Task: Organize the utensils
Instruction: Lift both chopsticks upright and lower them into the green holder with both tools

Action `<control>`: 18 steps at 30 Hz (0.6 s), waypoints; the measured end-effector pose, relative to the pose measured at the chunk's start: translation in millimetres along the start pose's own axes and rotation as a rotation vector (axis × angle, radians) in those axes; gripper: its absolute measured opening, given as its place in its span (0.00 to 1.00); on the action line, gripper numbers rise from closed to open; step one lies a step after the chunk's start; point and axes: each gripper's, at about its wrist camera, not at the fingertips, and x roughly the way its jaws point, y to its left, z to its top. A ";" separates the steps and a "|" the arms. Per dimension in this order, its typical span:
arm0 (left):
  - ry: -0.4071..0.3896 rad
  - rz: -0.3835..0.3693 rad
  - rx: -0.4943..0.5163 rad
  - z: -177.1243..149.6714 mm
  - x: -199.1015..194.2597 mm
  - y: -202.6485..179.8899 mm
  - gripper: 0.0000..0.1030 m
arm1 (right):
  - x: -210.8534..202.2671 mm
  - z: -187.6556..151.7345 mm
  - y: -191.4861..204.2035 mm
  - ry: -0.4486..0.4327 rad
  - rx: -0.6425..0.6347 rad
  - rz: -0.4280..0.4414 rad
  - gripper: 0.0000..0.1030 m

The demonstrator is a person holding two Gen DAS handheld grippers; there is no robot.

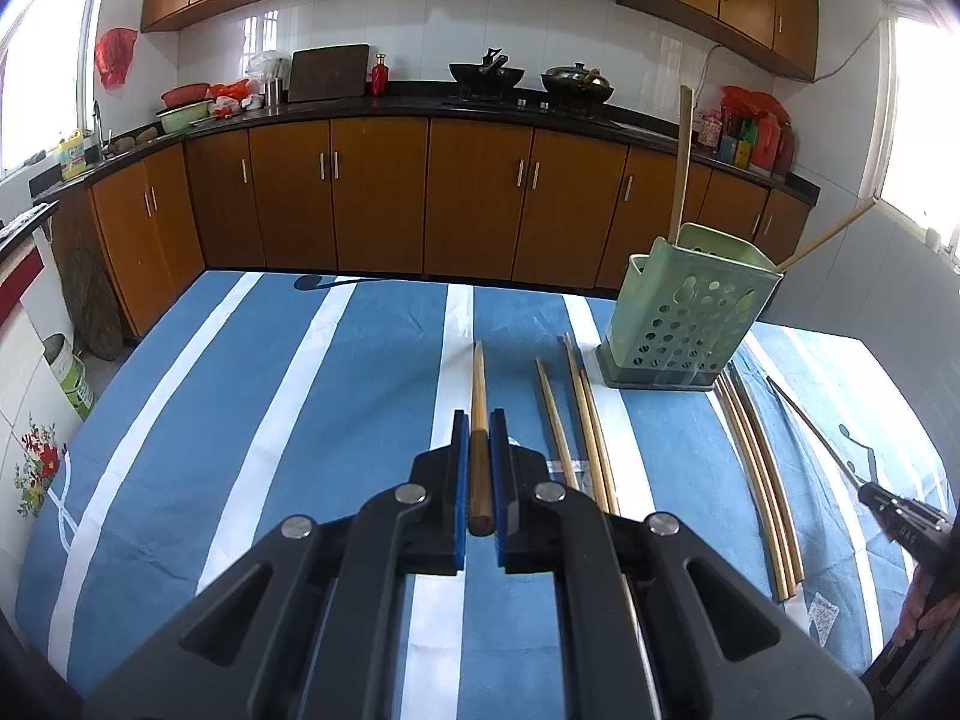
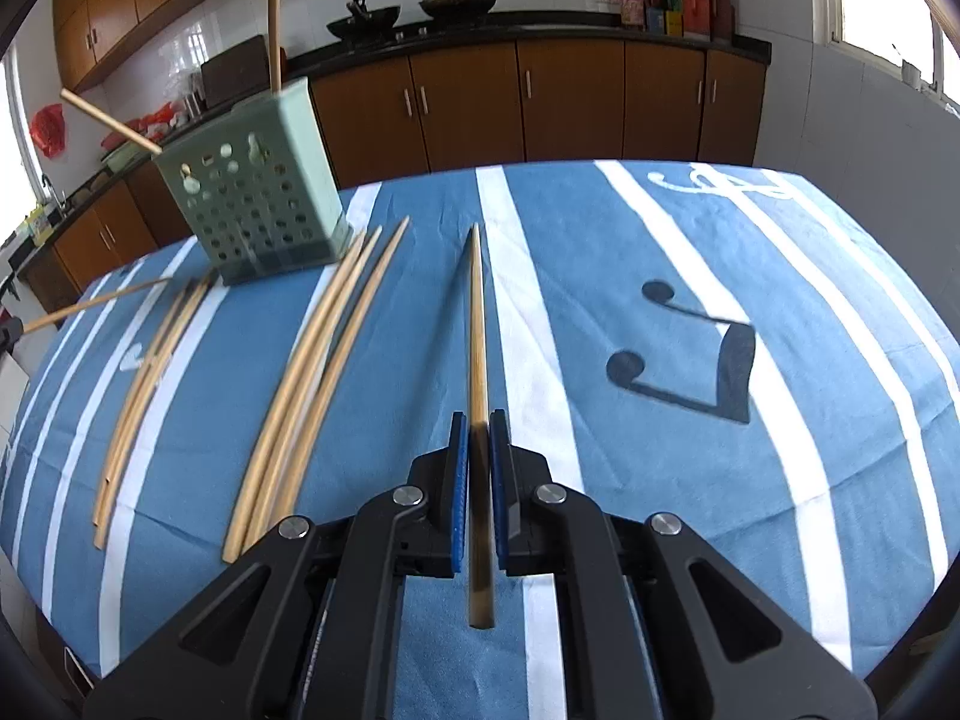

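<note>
Standing by the table here, so first the container: a green perforated utensil holder (image 1: pixel 690 306) sits on the blue striped tablecloth (image 1: pixel 270 390), ahead and to the right of the left gripper (image 1: pixel 478 420). It's got two chopsticks in it, one upright chopstick (image 1: pixel 683 162) poking nearly straight up and one slanted chopstick (image 1: pixel 828 234) leaning out over the far-right corner. From the right gripper (image 2: pixel 478 420) the same holder is ahead and off to the left.

Both tongs are clamped shut, each on a single stick. The left one pinches a brown chopstick (image 1: pixel 478 396) between its blue pads, tip pointing straight ahead, butt end sticking back past the pads. The right one grips a darker chopstick (image 2: pixel 477 330) the same way, a bit blurred, tip out front above the cloth.

The rest lie loose on the cloth: a pale pair plus a shorter one (image 1: pixel 576 414) just right of the left tongs, and a curved bundle (image 1: pixel 756 468) further right, between the two grippers and touching neither.
</note>
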 end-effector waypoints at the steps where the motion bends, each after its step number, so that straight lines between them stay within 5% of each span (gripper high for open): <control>1: -0.002 0.000 -0.001 0.2 -0.6 -0.4 0.07 | -4.0 3.1 -0.1 -0.018 0.003 0.002 0.08; 12: -0.040 -0.005 0.000 6.7 -11.9 -3.9 0.07 | -53.0 44.2 0.1 -0.245 0.040 0.049 0.08; 18: -0.079 -0.013 -0.001 14.5 -20.7 -5.9 0.07 | -62.5 52.6 4.3 -0.288 0.025 0.055 0.08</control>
